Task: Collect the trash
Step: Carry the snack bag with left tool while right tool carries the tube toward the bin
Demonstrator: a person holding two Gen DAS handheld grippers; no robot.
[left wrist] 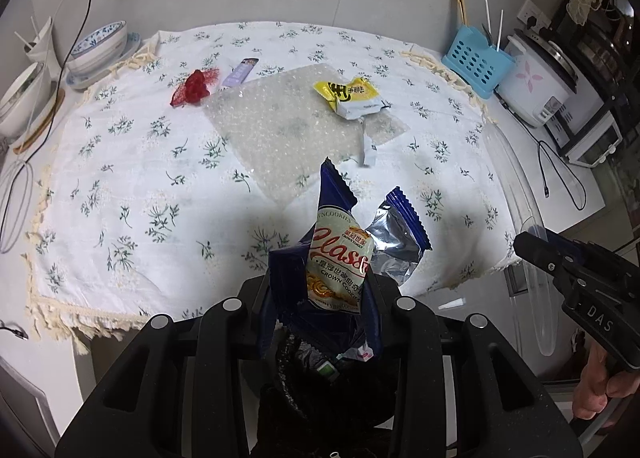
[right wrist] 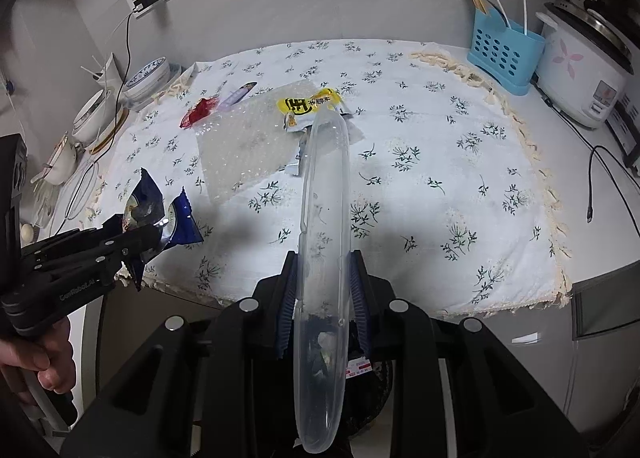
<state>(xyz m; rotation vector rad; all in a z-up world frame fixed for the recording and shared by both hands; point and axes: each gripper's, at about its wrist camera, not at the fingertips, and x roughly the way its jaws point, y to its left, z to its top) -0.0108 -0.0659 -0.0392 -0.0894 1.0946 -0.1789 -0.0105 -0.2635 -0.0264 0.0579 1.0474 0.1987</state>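
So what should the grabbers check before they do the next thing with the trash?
1. Left gripper pinching the cookie wrapper: ok.
2. Right gripper holding the clear plastic lid: ok.
3. A trash bin to drop things into: cannot tell, none in view.
4. Table cleared: not ok; yellow wrapper, red wrapper, purple wrapper and bubble wrap remain.
5. A free gripper for more: not ok.

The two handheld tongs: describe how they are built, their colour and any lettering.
Both are matte black plastic, pistol-grip tools held in bare hands, no sleeve visible. The left tongs carry pale lettering on the body and silver screws. The right tongs read "DAS" in white; ribbed blue pads line their fingers.
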